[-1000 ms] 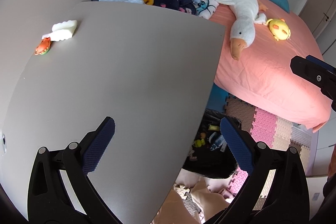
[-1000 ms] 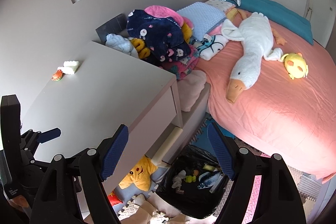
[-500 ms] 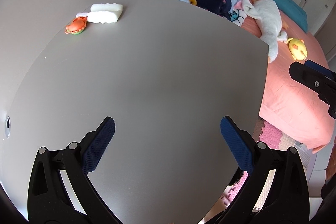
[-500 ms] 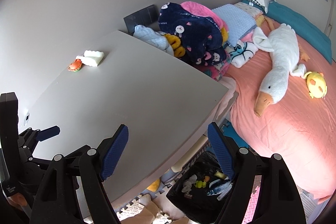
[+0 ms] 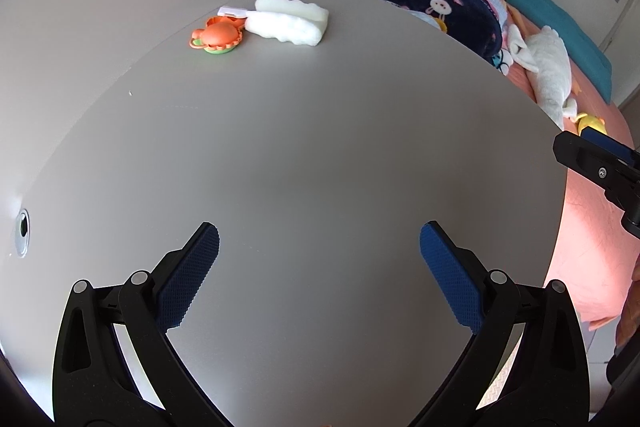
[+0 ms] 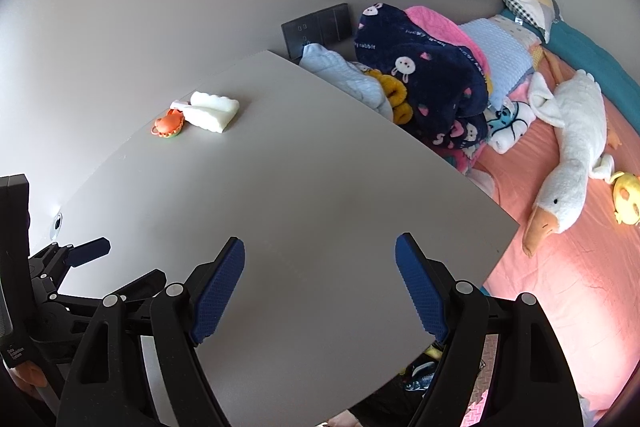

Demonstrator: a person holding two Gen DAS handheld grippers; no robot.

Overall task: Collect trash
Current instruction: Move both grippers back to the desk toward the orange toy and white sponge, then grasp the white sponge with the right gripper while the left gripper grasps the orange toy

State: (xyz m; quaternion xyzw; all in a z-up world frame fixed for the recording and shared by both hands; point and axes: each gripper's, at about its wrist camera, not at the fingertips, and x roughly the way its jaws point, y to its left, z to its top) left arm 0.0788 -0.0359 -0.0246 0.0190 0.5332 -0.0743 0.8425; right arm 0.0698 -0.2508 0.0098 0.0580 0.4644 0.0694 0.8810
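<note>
left wrist: white foam block lies crosswise (beside orange toy).

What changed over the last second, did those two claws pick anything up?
No. Both the left gripper and the right gripper swung from above the black trash bag by the bed to over the grey desk, toward the white foam piece and orange toy. Neither took hold of anything. Jaws stayed open and empty; the items have not moved.

Desk top smooth matt grey; white foam block (porous-looking); fingers textured blue rubber; goose plush.
</note>
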